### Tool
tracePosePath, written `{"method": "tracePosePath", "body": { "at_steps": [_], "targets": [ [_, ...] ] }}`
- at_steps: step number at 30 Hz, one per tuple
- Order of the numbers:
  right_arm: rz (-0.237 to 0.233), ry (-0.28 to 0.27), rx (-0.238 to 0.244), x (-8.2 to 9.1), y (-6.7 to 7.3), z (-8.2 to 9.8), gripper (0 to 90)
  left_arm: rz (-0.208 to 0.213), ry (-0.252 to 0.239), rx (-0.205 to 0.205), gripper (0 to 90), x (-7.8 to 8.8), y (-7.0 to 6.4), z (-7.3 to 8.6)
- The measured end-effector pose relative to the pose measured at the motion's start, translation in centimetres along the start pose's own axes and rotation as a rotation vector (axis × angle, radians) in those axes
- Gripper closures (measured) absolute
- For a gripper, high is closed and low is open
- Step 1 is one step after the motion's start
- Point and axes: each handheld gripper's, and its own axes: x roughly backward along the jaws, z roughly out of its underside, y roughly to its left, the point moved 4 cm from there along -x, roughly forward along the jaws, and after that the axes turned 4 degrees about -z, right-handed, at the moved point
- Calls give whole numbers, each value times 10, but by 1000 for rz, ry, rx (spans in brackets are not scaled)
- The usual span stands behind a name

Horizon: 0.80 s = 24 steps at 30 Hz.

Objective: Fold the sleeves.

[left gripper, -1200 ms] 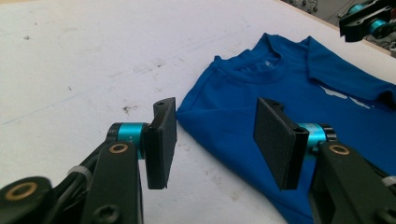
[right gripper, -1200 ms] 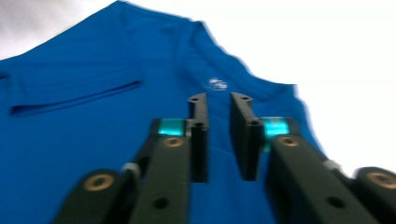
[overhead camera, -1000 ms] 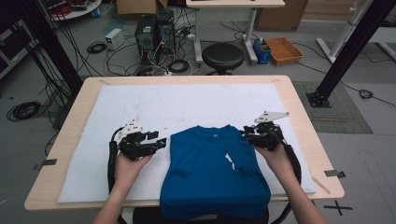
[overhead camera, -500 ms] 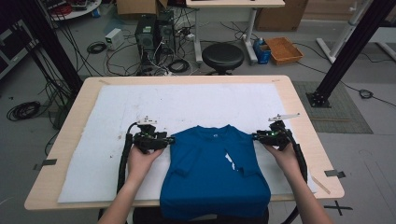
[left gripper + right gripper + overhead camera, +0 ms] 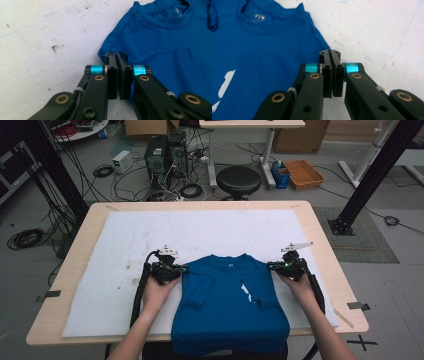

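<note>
Collar away from me, blue T-shirt (image 5: 227, 300) runs lengthwise toward the near table edge on white cloth (image 5: 125, 250). My left gripper (image 5: 116, 55) and right gripper (image 5: 330, 54) each pinch a shoulder corner, jaws closed. Cables litter the floor (image 5: 60, 190) beyond.

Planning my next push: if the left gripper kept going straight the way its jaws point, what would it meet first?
The left gripper, jaws shut, already sits at the shoulder edge of the blue T-shirt. Going straight on, it would likely plough into that shoulder fabric, toward the collar. Whether it already pinches cloth is unclear.
</note>
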Motion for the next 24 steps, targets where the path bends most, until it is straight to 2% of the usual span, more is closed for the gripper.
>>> {"method": "tracePosePath", "body": {
  "at_steps": [7,9,15,16,17,22,24],
  "targets": [
    [26,-32,14,0,-6,-14,895,-30,-26,4,880,2,9,-5],
    [29,-53,22,-1,-8,-17,895,-39,-46,23,880,2,12,-7],
    [46,-33,25,-5,-9,-18,893,-47,-46,22,873,0,17,-7],
    [45,-37,28,-4,-9,-18,888,-64,-46,10,839,0,18,-7],
    [50,-45,28,-2,-8,-18,866,-74,-56,14,770,0,17,-8],
    [62,-89,15,9,-10,-16,748,-67,-129,22,576,12,19,-12],
    [69,-110,7,15,-11,-15,676,-53,-164,28,539,19,20,-13]
  ]
}}
